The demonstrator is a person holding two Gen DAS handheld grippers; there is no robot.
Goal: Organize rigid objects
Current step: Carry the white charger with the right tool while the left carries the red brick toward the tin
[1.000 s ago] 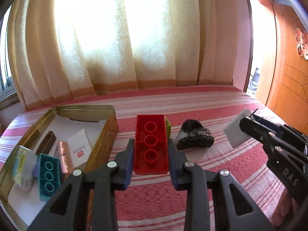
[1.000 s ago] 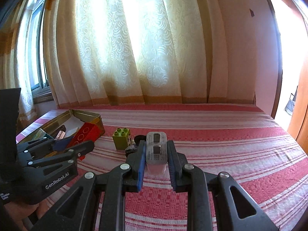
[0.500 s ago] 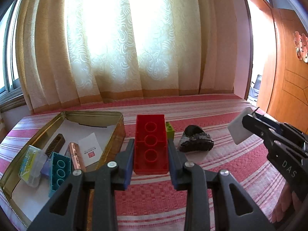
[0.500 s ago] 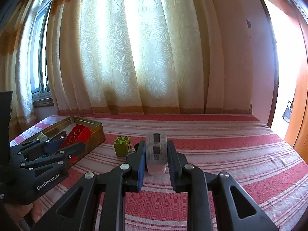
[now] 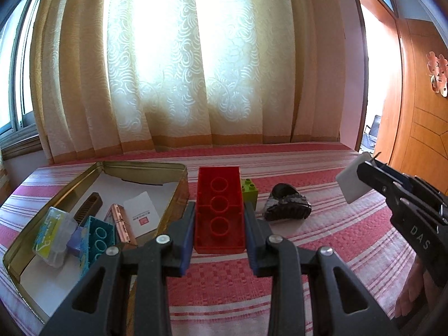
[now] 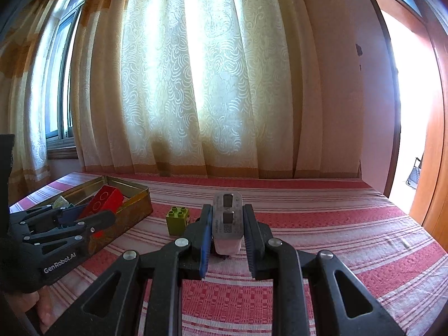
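**poster1:** Red brick is clamped in the left gripper, hollow underside facing up, blue pads pressing both long sides. It's held up off the striped red bedspread, just right of the gold tin. From the right wrist view the brick looks like it's over the tin's near right corner, though the fisheye makes that hard to call.

**poster2:** What about the other hand?

**poster1:** Right gripper is pinching a white charger block, prong end pointing away, also lifted clear of the cloth. From the left camera it sits far right with the white block sticking out of its tip.

**poster2:** Anything sorted yet?

**poster1:** Inside the tin: a teal brick, a rose-gold tube, a white card, a dark comb-like thing and a clear yellow-green packet. Still loose on the bedspread: a small green brick and a dark sparkly clip, both beyond the red one, near the middle.
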